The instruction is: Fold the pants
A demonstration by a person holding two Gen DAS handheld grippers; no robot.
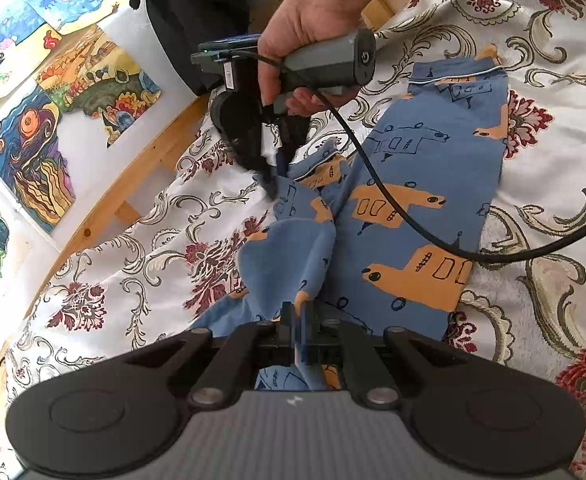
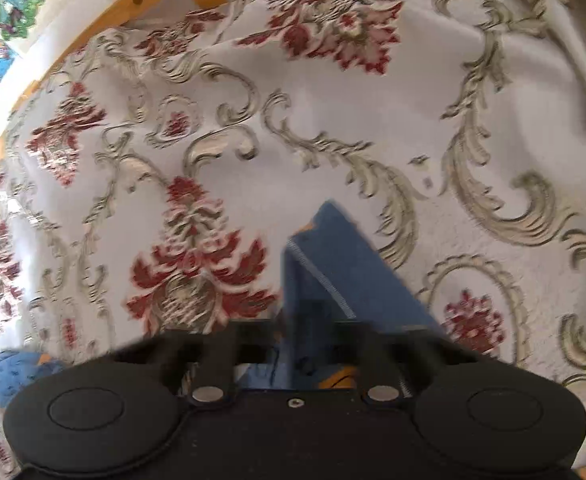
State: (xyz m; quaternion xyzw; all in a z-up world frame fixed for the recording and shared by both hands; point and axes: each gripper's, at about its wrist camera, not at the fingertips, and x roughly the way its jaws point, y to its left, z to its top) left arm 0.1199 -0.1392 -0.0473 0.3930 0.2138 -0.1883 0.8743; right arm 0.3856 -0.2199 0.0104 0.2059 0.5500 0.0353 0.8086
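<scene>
The right tool [image 1: 271, 184] hides the pants [image 1: 413, 184] hem it pinches; the left tool [image 1: 297, 316] clamps the near fabric. A black cable [image 1: 377, 184] crosses the pants on the floral bedspread [image 2: 333, 120], with paintings [image 1: 45, 120] beyond.

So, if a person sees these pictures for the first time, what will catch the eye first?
Probably the blue pants with orange shapes, spread on the flowered bedspread. Both grippers pinch them: the left gripper near the bottom, the right gripper higher, in a hand. Bright paintings cover the wall.

black gripper [image 1: 297, 322] linkages, grey ribbed body, silver rivets — black cable [image 1: 393, 204]
</scene>
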